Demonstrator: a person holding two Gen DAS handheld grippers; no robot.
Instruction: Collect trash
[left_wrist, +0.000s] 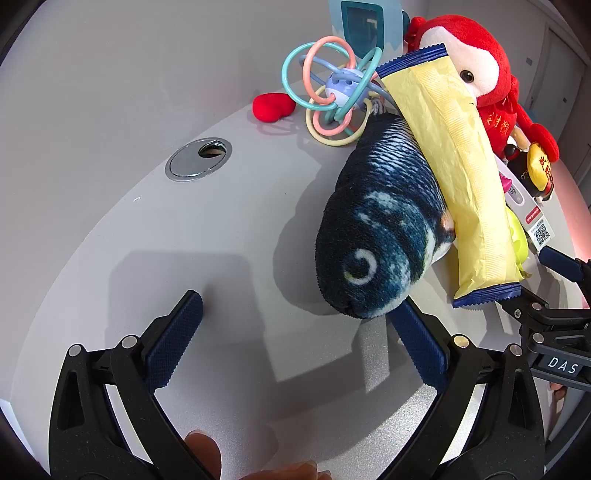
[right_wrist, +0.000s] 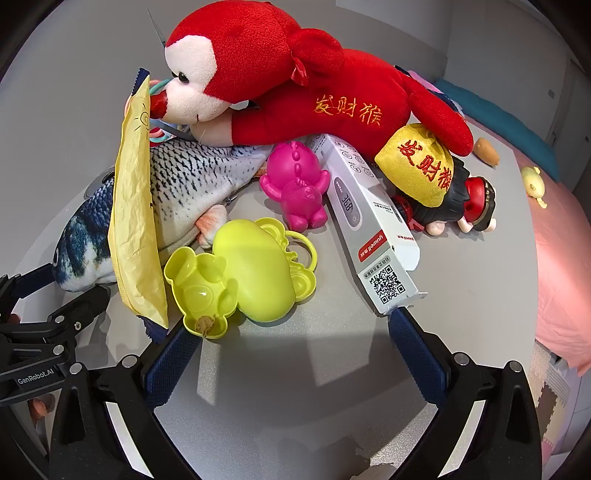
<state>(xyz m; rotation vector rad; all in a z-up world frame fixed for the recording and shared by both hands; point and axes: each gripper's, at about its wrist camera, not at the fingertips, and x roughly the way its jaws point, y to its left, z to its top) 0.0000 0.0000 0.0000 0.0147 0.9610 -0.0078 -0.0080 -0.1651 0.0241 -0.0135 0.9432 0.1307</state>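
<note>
Both grippers' jaws stand wide, nothing between the pads. Left gripper hangs over bare grey table, its right finger just under the nose of the plush fish. Right gripper sits near the yellow-green plastic toy, whose near edge is close to its left finger. Trash candidate: yellow wrapper with dark blue ends, lying tilted along the fish's right side, near end down by the table. White thermometer box lies right of the toy, its near end just beside the right finger. Farther back: red plush monkey, pink figure, ring rattle.
</note>
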